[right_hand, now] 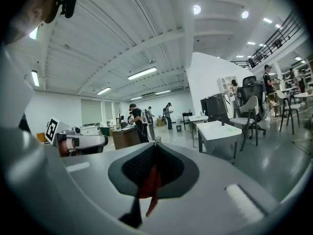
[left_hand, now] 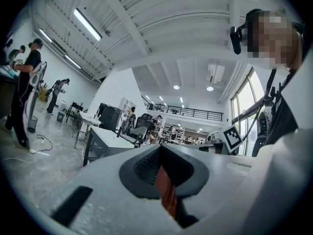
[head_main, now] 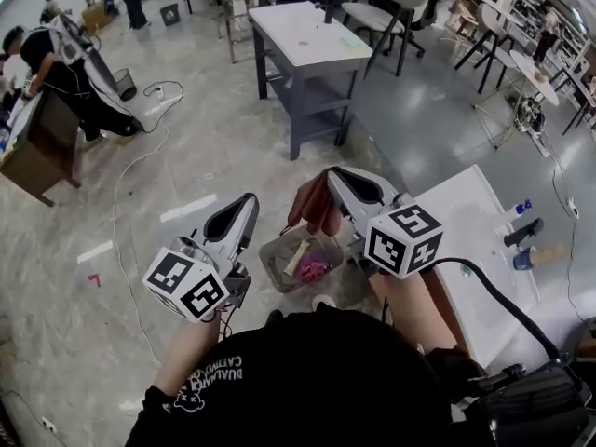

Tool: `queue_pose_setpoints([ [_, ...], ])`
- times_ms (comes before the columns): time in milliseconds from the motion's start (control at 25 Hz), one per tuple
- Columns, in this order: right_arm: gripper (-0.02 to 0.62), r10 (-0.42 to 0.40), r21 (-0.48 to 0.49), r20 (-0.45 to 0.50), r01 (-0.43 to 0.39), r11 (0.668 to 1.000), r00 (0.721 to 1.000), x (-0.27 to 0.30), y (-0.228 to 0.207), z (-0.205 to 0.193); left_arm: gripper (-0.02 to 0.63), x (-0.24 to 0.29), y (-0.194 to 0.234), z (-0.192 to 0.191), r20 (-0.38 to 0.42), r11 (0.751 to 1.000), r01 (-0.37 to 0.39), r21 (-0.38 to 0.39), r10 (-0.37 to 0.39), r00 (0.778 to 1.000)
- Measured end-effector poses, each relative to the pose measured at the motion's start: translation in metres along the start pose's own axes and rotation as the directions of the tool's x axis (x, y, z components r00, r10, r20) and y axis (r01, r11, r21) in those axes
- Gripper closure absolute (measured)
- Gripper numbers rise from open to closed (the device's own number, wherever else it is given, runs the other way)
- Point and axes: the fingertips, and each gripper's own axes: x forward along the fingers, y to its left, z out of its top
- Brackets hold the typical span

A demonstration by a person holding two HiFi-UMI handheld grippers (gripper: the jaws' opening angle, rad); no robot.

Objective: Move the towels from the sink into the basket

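The right gripper (head_main: 328,179) has its fingers closed on a red-brown towel (head_main: 313,205). The cloth bunches at the fingertips and hangs just above the far rim of the basket (head_main: 270,254). In the right gripper view a red fold droops from the shut jaws toward the camera.

The left gripper (head_main: 251,199) is held up left of the basket, clear of that towel, with bare floor showing between the two. Its fingers are together as well, pinching a thin red strip (left_hand: 165,187). The head view does not show what the strip is.

The basket is clear-walled and stands on the floor (head_main: 186,156) between the two grippers. Inside it lie a pink thing (head_main: 313,268) and a pale beige thing (head_main: 296,256), side by side.

The floor is glossy grey, and a cable (head_main: 130,184) trails over it left of the basket. Just right of the basket stands a white table (head_main: 466,250). Well beyond the basket stands a grey table (head_main: 312,40) with a chair (head_main: 400,7) at its far side. Far to the basket's left, people (head_main: 47,63) work at a brown desk (head_main: 37,152).
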Motion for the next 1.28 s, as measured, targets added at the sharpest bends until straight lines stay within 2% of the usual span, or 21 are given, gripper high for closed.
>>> queue_pose_setpoints([
  [280, 0.577, 0.102, 0.039, -0.098, -0.098, 0.994, 0.99, 0.043, -0.038, -0.034, 0.601, 0.04, 0.033, -0.027, -0.022, 0.996, -0.081, -0.045, 0.08, 0.997],
  [480, 0.577, 0.162, 0.083, -0.171, -0.149, 0.985, 0.972, 0.068, -0.074, -0.066, 0.601, 0.077, 0.057, -0.059, -0.036, 0.981, -0.147, -0.126, 0.143, 0.989],
  [560, 0.577, 0.187, 0.099, -0.198, -0.17, 0.98, 0.962, 0.076, -0.087, -0.08, 0.603, 0.092, 0.065, -0.073, -0.048, 0.978, -0.173, -0.12, 0.169, 0.985],
  [680, 0.577, 0.225, 0.126, -0.236, -0.2, 0.972, 0.945, 0.088, -0.105, -0.102, 0.603, 0.106, 0.076, -0.09, -0.011, 0.972, -0.222, -0.073, 0.222, 0.975],
  [800, 0.577, 0.261, 0.147, -0.284, -0.227, 0.963, 0.922, 0.094, -0.117, -0.131, 0.603, 0.114, 0.084, -0.114, 0.0, 0.962, -0.263, -0.077, 0.264, 0.964],
  [920, 0.577, 0.289, 0.14, -0.345, -0.256, 0.957, 0.893, 0.096, -0.124, -0.162, 0.603, 0.117, 0.092, -0.149, -0.065, 0.94, -0.328, -0.092, 0.323, 0.944],
  [1000, 0.577, 0.286, 0.123, -0.371, -0.259, 0.958, 0.883, 0.102, -0.131, -0.182, 0.603, 0.119, 0.1, -0.172, -0.108, 0.93, -0.354, -0.094, 0.344, 0.933],
  [1120, 0.578, 0.274, 0.135, -0.408, -0.239, 0.962, 0.871, 0.109, -0.135, -0.215, 0.603, 0.114, 0.107, -0.203, -0.162, 0.927, -0.365, -0.083, 0.349, 0.923],
  [1280, 0.578, 0.271, 0.176, -0.478, -0.211, 0.962, 0.836, 0.113, -0.134, -0.262, 0.603, 0.102, 0.116, -0.242, -0.235, 0.925, -0.368, -0.095, 0.338, 0.911],
])
